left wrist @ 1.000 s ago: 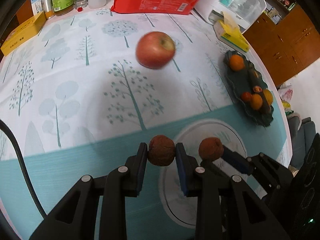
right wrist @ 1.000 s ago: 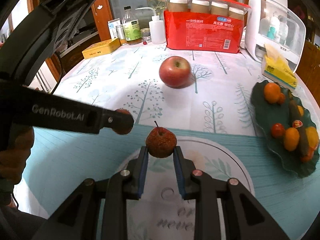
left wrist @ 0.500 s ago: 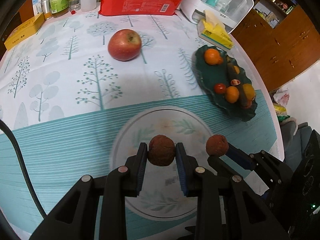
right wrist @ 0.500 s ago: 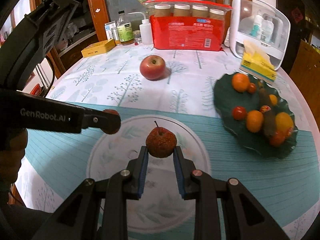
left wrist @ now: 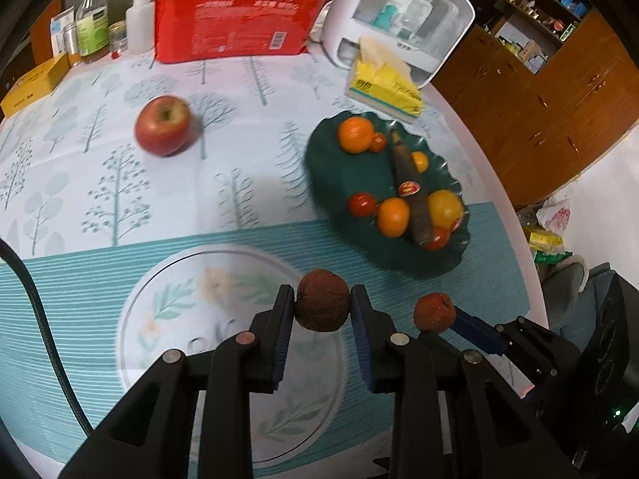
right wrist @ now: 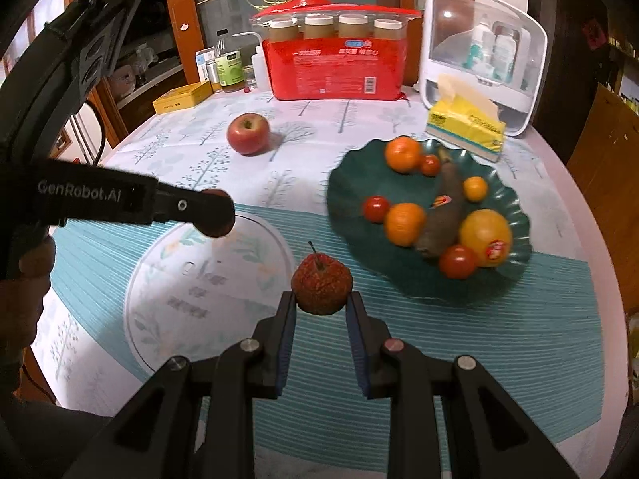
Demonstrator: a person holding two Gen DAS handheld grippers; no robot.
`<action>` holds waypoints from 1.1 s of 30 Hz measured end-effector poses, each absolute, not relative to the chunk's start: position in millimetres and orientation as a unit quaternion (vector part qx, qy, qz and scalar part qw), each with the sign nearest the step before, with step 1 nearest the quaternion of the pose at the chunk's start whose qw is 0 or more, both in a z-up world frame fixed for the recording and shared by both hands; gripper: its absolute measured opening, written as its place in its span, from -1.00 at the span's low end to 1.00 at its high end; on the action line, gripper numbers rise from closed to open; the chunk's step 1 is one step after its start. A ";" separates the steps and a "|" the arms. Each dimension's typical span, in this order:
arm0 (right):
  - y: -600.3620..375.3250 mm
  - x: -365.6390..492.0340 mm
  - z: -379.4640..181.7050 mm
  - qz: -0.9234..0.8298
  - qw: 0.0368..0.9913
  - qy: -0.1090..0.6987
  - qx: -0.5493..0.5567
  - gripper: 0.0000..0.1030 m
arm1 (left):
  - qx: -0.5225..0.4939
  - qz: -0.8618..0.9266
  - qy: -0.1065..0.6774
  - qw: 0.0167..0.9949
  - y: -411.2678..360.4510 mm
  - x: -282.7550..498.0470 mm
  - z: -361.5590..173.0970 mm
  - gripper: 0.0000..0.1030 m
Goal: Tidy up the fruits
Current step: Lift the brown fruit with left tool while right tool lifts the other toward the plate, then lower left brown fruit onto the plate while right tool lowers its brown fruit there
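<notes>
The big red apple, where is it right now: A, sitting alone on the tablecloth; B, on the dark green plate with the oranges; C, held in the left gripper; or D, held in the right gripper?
A: the big red apple sits alone on the tree-print tablecloth, apart from the dark green plate, while each gripper holds a small brownish-red fruit.

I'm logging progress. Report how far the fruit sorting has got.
Done: oranges and tomatoes lie on the dark green scalloped plate. In hand: each hand-held gripper, left and right, grips a small brown-red rough fruit. Left: those two, plus the large red apple.
</notes>
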State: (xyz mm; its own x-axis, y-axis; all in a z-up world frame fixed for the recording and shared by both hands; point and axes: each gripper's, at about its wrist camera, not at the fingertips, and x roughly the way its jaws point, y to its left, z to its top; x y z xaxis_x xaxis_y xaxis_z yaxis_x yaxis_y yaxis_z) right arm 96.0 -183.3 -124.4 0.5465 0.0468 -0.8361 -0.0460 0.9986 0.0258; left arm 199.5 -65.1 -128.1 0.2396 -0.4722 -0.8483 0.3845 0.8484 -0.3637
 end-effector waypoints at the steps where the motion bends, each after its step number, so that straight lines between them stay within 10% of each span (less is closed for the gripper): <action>1: -189.5 94.3 -123.4 0.026 0.881 0.473 -0.004 -0.50 | -0.039 -0.272 0.551 0.788 -69.4 199.8 -127.6 -0.47; 33: -341.4 153.8 -115.6 -0.036 0.900 0.435 -0.012 -0.50 | -0.020 -0.265 0.519 0.812 -184.3 281.6 -119.7 -0.47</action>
